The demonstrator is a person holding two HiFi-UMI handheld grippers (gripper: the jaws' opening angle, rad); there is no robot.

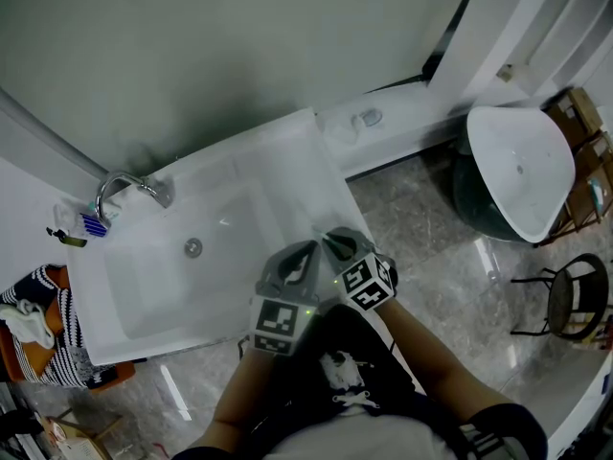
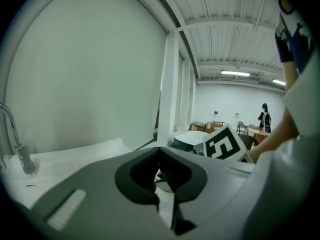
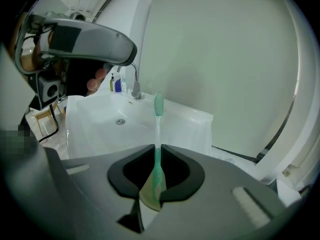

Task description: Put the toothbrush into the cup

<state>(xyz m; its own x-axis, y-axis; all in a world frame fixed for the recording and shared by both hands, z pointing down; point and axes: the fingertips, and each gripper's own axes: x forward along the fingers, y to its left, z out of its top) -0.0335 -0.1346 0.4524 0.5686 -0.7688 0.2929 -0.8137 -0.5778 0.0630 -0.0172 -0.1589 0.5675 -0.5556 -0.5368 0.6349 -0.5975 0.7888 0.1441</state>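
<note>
Over at the far left a dark-and-white striped cloth (image 1: 43, 300) lies bunched on an orange-brown stand, cut off by the edge of the head view. Just past it, on the back corner of the white rectangular washbasin (image 1: 287, 151), a cluster of small blue and clear things (image 1: 93, 224) stands beside the curved chrome tap (image 1: 129, 185). I take the cup to be among them, but they are too small to tell one from another, even in the right gripper view.

Both tools are held close together at the basin's near right corner, well apart from that cluster. The left gripper (image 2: 160, 149) has its jaws together with nothing between them. Just beside it, the right gripper (image 3: 156, 146) is clamped on the lower handle of the slim green plastic toothbrush (image 3: 157, 129), whose bristled head sticks out beyond the jaw tips towards the tap.

So, as I judge it, the brush is in hand and the carry is what remains. The next move calls for taking it across the basin to the tap corner, lining the brush up over the cup's mouth, and only then letting go.

From above, the toothbrush itself cannot be picked out. To the right, a rounded white fixture (image 1: 517, 166) and a dark metal stool (image 1: 575, 300) stand on the grey floor.
</note>
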